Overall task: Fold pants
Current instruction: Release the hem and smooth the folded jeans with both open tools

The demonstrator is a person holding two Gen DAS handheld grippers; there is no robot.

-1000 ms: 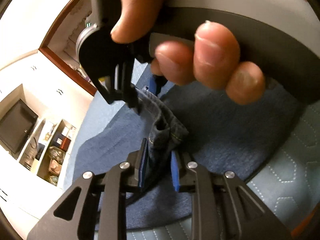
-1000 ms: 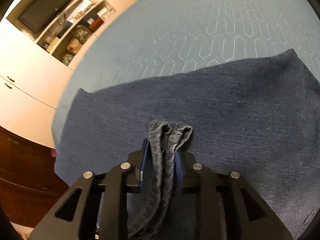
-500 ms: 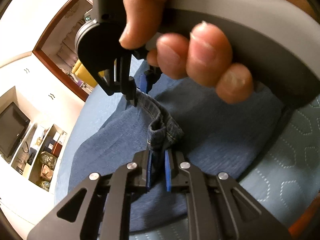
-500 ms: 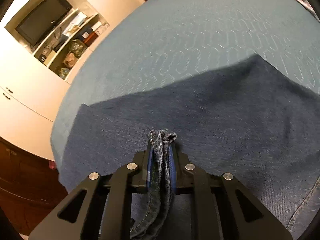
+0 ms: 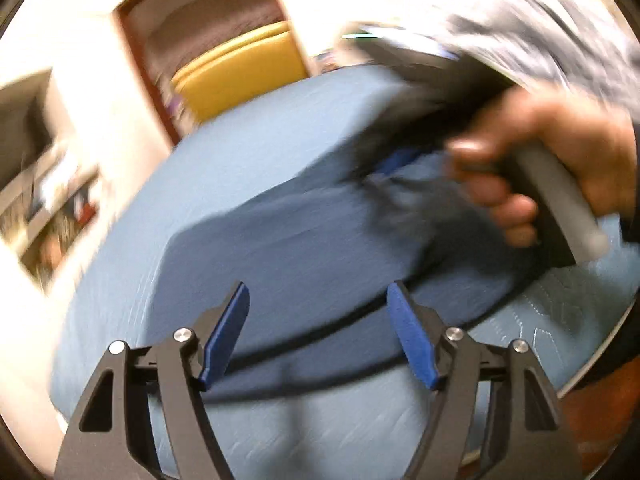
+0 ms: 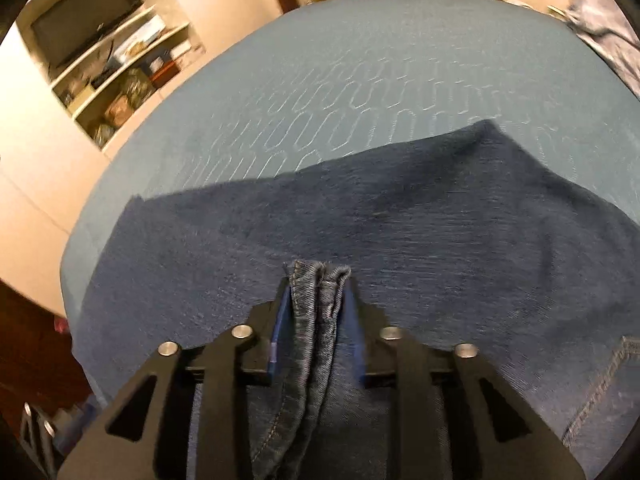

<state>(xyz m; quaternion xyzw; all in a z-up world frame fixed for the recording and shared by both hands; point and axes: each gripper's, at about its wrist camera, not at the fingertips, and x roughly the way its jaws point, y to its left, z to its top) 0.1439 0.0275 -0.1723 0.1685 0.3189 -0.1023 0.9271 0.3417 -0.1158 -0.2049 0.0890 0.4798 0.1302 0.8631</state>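
Dark blue denim pants point(image 5: 304, 240) lie spread flat on a light blue quilted bed point(image 5: 240, 152). My left gripper point(image 5: 318, 330) is open and empty, hovering above the near edge of the pants. In the right wrist view the pants point(image 6: 400, 220) cover the bed point(image 6: 360, 80), and a bunched hem point(image 6: 320, 300) stands between the blue pads of my right gripper point(image 6: 316, 320). Its jaws are slightly parted beside the hem. The left wrist view shows the right gripper point(image 5: 400, 160), blurred, held in a hand over the pants.
A yellow chair point(image 5: 240, 68) stands behind the bed by a dark wooden door frame. White shelves with small items point(image 6: 120, 72) and a television point(image 6: 84, 36) are on the left wall. A patterned cloth point(image 6: 600, 20) lies at the far right.
My left gripper opened, let go of the hem and pulled back from the right gripper. My right gripper's jaws have widened a little around the hem.
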